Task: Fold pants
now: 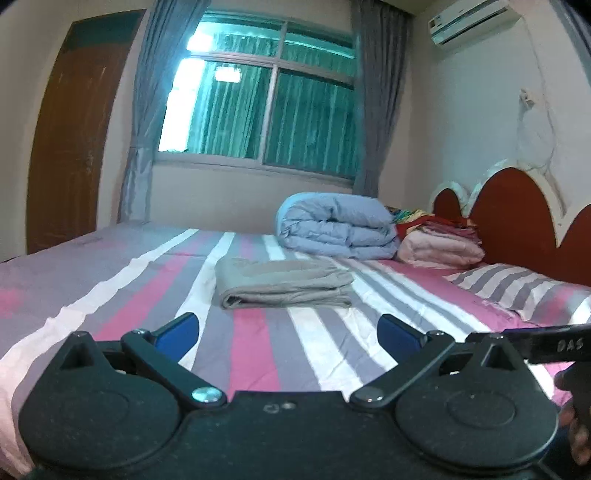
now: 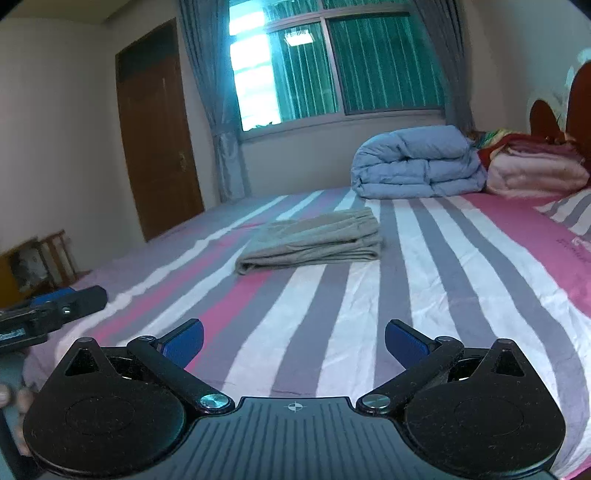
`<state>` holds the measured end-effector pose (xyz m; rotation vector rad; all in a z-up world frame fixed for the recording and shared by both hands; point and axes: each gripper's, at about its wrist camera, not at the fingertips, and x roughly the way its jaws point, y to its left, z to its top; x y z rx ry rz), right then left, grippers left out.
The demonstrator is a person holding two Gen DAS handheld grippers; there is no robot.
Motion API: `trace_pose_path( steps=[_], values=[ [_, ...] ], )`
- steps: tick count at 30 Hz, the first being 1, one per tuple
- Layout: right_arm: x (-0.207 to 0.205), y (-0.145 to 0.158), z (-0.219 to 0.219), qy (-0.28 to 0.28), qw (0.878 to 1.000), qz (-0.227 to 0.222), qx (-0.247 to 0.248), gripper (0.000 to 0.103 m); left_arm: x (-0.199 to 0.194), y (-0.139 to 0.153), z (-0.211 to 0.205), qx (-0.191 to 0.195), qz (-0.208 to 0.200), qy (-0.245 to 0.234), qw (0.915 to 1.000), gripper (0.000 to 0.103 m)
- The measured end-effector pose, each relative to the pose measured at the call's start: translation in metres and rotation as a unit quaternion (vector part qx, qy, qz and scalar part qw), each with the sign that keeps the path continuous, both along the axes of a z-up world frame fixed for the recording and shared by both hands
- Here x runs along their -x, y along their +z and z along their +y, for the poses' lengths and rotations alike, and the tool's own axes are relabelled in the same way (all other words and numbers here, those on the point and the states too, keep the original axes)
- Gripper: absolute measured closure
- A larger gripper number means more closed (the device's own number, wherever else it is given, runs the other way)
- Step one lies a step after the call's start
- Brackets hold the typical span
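White capital letters reading "DAS" stand on the black bar-shaped part of the second handheld gripper that enters at the right edge of the left wrist view; anything after those letters is cut off by the frame. On the pink stripe of the striped bedsheet, at the right edge of the right wrist view, there is a line of small dark print, too blurred to read. The white wall-mounted air conditioner at the upper right of the left wrist view carries a small mark, also illegible.
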<state>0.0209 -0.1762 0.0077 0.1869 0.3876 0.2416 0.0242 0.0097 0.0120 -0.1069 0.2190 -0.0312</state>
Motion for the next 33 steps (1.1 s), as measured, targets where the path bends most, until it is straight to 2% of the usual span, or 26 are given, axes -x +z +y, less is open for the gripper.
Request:
trace_pose_path(
  steps=[13,33],
  values=[
    [-0.013,-0.011,-0.004,-0.013,1.0,0.003,-0.013,0.0,-0.007,-0.007,-0.006,-0.006,0.01,-0.014,0.9998,0.006],
    [-0.006,-0.008,-0.003,-0.006,1.0,-0.01,0.0,0.0,-0.005,-0.006,-0.006,-0.01,0.01,-0.018,0.9997,0.006]
  ],
)
